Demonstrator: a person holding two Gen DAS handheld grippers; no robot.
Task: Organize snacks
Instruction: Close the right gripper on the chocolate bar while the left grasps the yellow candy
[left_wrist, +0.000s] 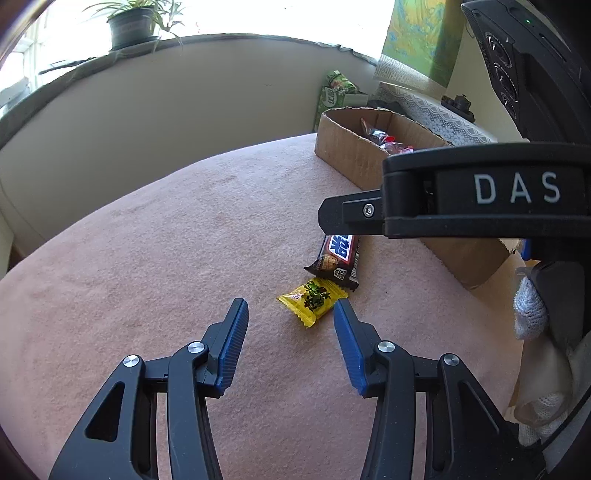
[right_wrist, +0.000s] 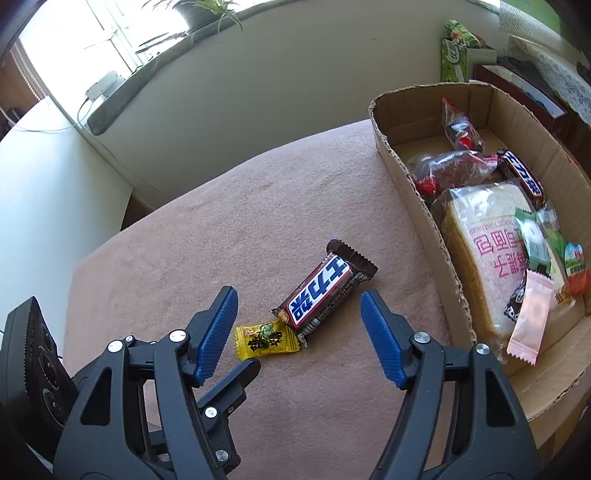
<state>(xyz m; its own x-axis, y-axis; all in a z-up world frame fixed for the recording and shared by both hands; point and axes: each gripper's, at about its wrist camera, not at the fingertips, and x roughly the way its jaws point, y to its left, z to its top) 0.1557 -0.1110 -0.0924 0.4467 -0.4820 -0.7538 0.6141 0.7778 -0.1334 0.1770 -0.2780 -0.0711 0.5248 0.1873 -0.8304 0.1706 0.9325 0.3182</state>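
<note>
A brown chocolate bar (right_wrist: 321, 288) with a blue-and-white label lies on the pink cloth, between the spread tips of my right gripper (right_wrist: 298, 299). The blue pads do not touch it. Next to the bar's near end rests a small yellow candy (right_wrist: 266, 339). In the left wrist view the yellow candy (left_wrist: 312, 301) sits just ahead of my left gripper (left_wrist: 291, 308), close to the right tip; this gripper is open and empty. The chocolate bar (left_wrist: 338, 262) lies beyond it, partly under a black finger (left_wrist: 343, 216) of the right gripper. The cardboard box (right_wrist: 417, 192) at the right holds several snacks.
Packaged bread (right_wrist: 491, 251) fills the box's middle. A green tissue box (right_wrist: 456, 55) stands behind the cardboard box (left_wrist: 343, 147). A potted plant (left_wrist: 133, 26) sits on the windowsill. The cloth-covered table drops off at the left. A gloved hand (left_wrist: 530, 314) shows at the right.
</note>
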